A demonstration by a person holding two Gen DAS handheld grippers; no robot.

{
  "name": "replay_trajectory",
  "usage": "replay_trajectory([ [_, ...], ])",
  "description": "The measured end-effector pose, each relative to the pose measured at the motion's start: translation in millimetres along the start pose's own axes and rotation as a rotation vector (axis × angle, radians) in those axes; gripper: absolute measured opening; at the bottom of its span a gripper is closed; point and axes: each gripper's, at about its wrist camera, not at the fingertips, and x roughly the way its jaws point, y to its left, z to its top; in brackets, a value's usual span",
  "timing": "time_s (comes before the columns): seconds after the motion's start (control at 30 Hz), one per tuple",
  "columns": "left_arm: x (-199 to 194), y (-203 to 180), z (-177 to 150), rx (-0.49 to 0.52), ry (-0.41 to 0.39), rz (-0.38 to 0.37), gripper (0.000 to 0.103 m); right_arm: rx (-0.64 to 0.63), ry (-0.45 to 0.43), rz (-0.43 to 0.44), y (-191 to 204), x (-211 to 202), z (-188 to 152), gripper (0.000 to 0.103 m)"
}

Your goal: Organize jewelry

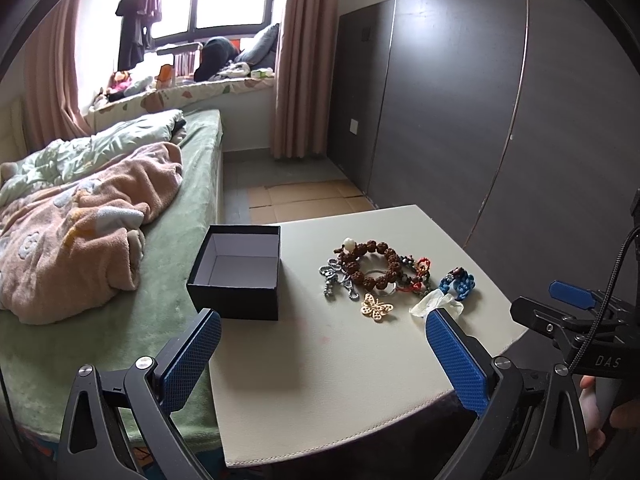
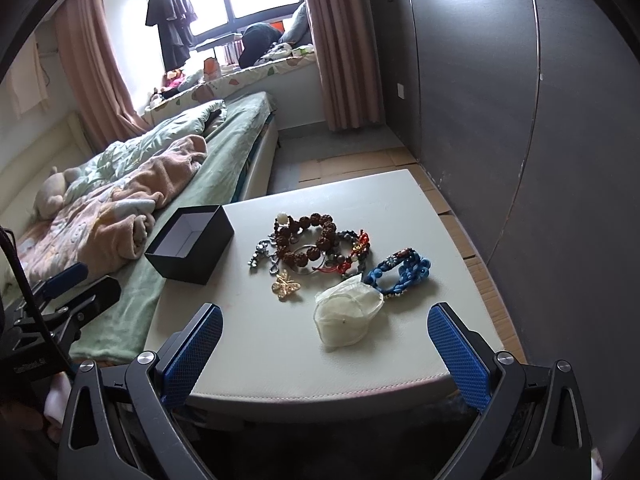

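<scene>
Currently both tools sit back from the jewelry, jaws spread wide, nothing held. Left tool [image 1: 323, 354] hovers over the near edge of the tabletop [image 1: 320, 380]; the right tool [image 2: 325, 350] likewise.

Hidden or unclear: the silver ring [image 2: 307, 259] shows only in part under the brown bead bracelet [image 2: 306, 240]; the red knotted cord [image 2: 352, 258] and the grey chain [image 2: 262, 258] tangle into the pile, ends not separable. The right tool enters the left wrist view cut off at the right edge.

Ahead and left of both tools: black box [image 1: 236, 272], open side up, interior bare, overhanging the tabletop's left edge beside the bed [image 1: 188, 184].

Nearest the right tool, just ahead: translucent white pouch [image 2: 347, 318], crumpled. Beyond it, blue braided bracelet [image 2: 400, 274], long axis running left-right. Gold butterfly brooch [image 2: 285, 289] lies flat, left of the pouch.
</scene>
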Motion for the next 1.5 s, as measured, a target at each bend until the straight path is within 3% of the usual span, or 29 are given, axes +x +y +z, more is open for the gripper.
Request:
replay_trajectory([
  [0.73, 6, -6, 0, -0.001, 0.01, -0.005, 0.102, 0.039, -0.017, -0.014, -7, -2, 4, 0.103],
  [1.13, 33, -22, 7, -0.009, 0.039, -0.058, 0.101, 0.198, -0.059, -0.019, -46, -9, 19, 0.103],
  [1.33, 63, -37, 7, -0.019, 0.093, -0.104, 0.095, 0.279, -0.057, -0.014, -66, -5, 27, 0.103],
  [1.5, 98, -48, 4, -0.027, 0.172, -0.133, 0.077, 0.323, -0.03, -0.016, -81, 9, 32, 0.102],
])
